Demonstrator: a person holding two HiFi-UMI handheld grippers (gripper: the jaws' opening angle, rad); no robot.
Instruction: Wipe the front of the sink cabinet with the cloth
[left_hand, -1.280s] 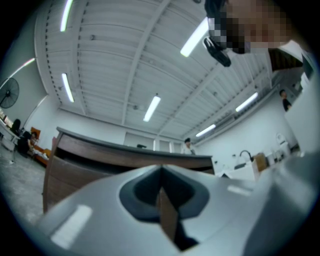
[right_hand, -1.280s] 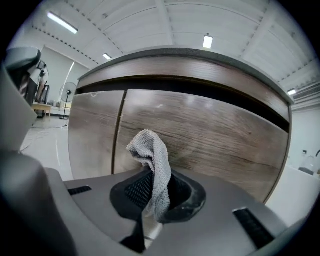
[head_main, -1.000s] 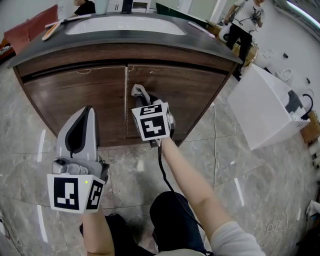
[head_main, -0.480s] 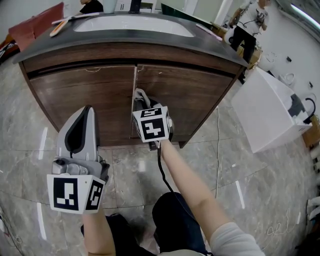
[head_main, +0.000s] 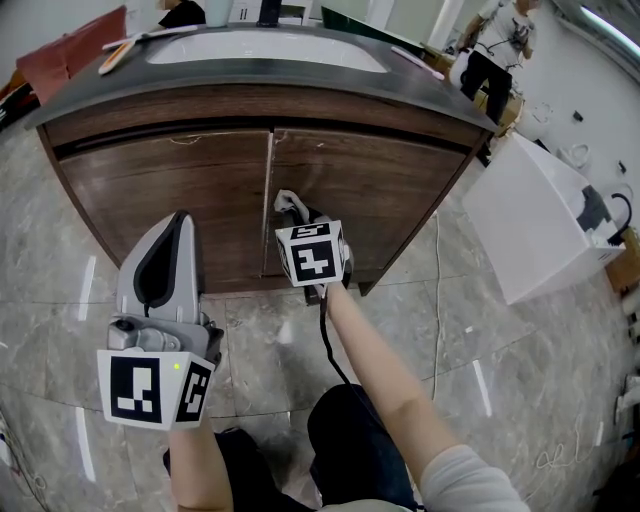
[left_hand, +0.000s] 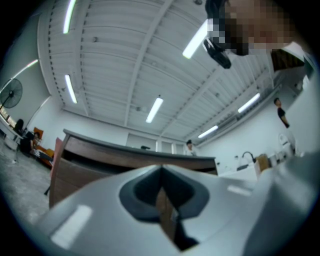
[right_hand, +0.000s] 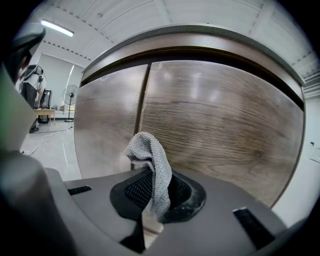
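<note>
Two wood-grain doors make up the front of the sink cabinet (head_main: 180, 190), with the seam (head_main: 268, 200) between them running vertically.

Right gripper (head_main: 296, 212): low on the front, at that seam, just onto the right door (head_main: 390, 190). Jaws clamped on the cloth (right_hand: 150, 160).

Left gripper (head_main: 176, 228): held back from the left door, jaws closed together, nothing in them.

Cloth: grey knit, a small folded tuft standing up out of the right jaws, toward the wood. Touching or just short, cannot tell.

Judgement: the right hand is the working one. The panel lies dead ahead of its jaws, and the front's long axis runs sideways, so strokes should travel across from the seam.
</note>
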